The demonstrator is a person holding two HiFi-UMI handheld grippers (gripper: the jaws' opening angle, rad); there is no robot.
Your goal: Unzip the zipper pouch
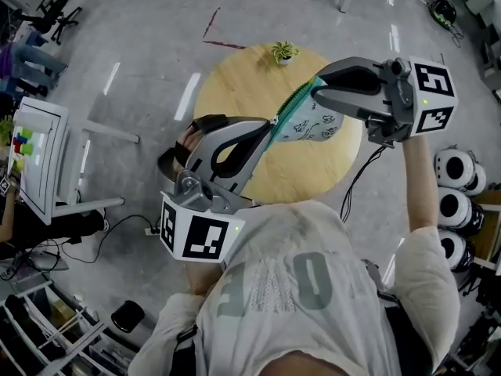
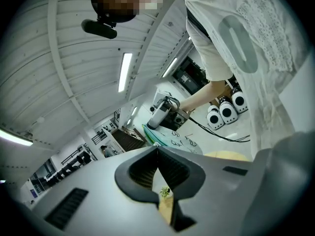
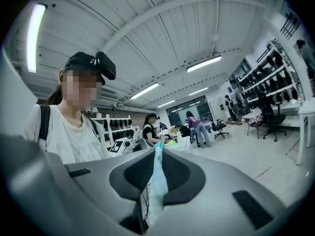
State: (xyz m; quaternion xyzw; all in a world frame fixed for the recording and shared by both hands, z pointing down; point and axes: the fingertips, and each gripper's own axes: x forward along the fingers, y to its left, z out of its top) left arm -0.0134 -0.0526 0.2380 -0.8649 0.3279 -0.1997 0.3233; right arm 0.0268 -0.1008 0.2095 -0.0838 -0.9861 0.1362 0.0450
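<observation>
Grey glossy floor [image 1: 141, 61] surrounds a round, pale wooden worktop [image 1: 235, 92], with a small potted plant [image 1: 283, 51] at its far edge. Held in the air over the worktop's right half is the pouch [image 1: 313, 124], a flat, soft fabric piece, white with dark doodle print and a teal zip edge [image 1: 296, 102]. Its long axis follows that zip edge, slanting from near-left to far-right across the head view, and the printed body spreads away from it toward the worktop's right edge. The left gripper [image 1: 272, 124] meets the near-left end of the pouch. In its own view the left gripper [image 2: 157, 147] has its jaws clenched together at the tips on that end, with the pouch [image 2: 181, 141] stretching away beyond. The right gripper [image 1: 315, 87] takes the far-right end. In its own view the right gripper [image 3: 158, 146] has its ribbed dark pads pinched on a thin strip of the pouch's [image 3: 156, 181] teal cloth.
</observation>
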